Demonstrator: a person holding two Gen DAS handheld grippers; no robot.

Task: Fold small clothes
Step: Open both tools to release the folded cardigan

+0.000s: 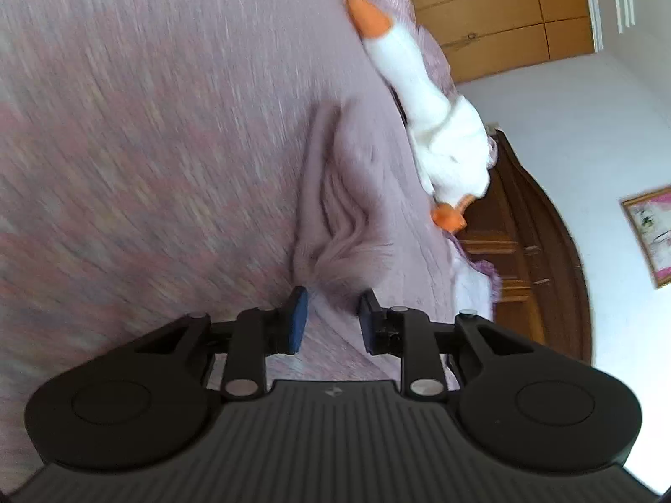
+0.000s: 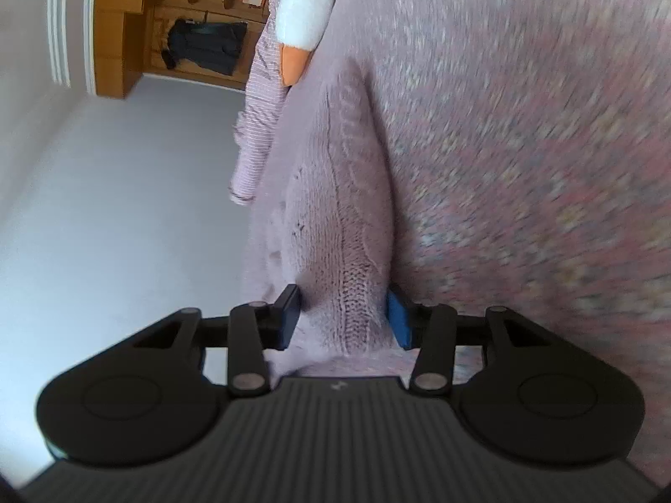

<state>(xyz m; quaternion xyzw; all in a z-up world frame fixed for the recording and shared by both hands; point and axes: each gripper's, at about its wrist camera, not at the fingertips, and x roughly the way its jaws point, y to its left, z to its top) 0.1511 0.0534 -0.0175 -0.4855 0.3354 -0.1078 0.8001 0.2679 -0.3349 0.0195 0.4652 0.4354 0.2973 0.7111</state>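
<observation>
A mauve knitted garment [image 1: 335, 209] lies bunched on the lilac bed cover [image 1: 146, 125], and its folds gather toward my left gripper [image 1: 333, 318]. The blue pads stand a little apart with knit fabric between them, so the left gripper looks shut on the garment's edge. In the right wrist view the same knitted garment [image 2: 344, 218] runs away from my right gripper [image 2: 344, 318]. A thick fold of it fills the space between the pads, and the right gripper is shut on it. Both views are blurred by motion.
A white stuffed goose [image 1: 440, 125] with orange beak and feet lies along the bed's far edge, also visible as the goose [image 2: 306, 12]. A dark wooden headboard [image 1: 524, 230], a wardrobe [image 1: 503, 12] and a framed picture [image 1: 650, 234] stand beyond. A dark coat [image 2: 205, 48] hangs in a wooden alcove.
</observation>
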